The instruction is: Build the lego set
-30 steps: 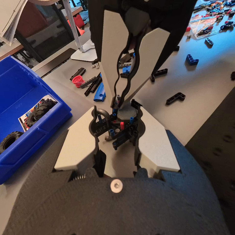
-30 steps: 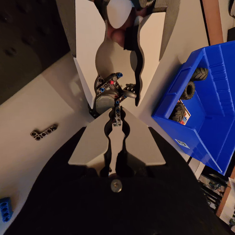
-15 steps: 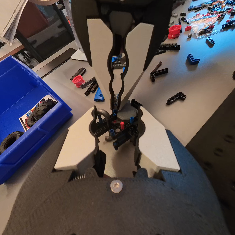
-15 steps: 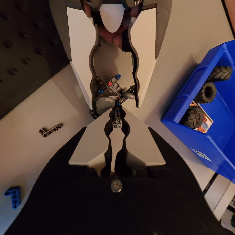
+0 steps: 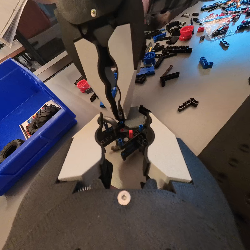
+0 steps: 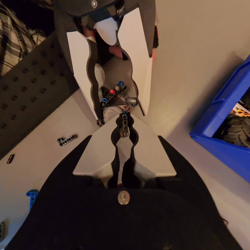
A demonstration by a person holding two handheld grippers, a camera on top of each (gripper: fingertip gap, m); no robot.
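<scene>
The black lego assembly (image 5: 125,136), with blue and red pins, a grey curved pipe and a grey octagonal plate, sits low over the table between my left gripper's (image 5: 124,115) fingers, which are shut on its sides. My right gripper (image 6: 124,116) is shut on a small grey beam (image 6: 124,127), held on end. The beam's tip meets a blue pin (image 6: 125,112) at the assembly's near edge. In the left wrist view the right gripper's fingers (image 5: 121,54) come down from above onto the assembly's far side with the beam (image 5: 120,112). The assembly (image 6: 115,96) also shows in the right wrist view.
A blue bin (image 5: 20,94) with black tyres (image 5: 46,113) stands left of the assembly. Loose pieces lie beyond: a black L beam (image 5: 188,104), a blue L piece (image 5: 205,62), red hubs (image 5: 186,33), a plastic bag (image 5: 216,27). A dark pegged mat (image 6: 27,88) borders the table edge. Left and right tips are no more than a few centimetres apart.
My right gripper has swung and tilted over the assembly with the grey beam, bringing the beam's tip onto the blue pin. My left gripper and the assembly have stayed put.
</scene>
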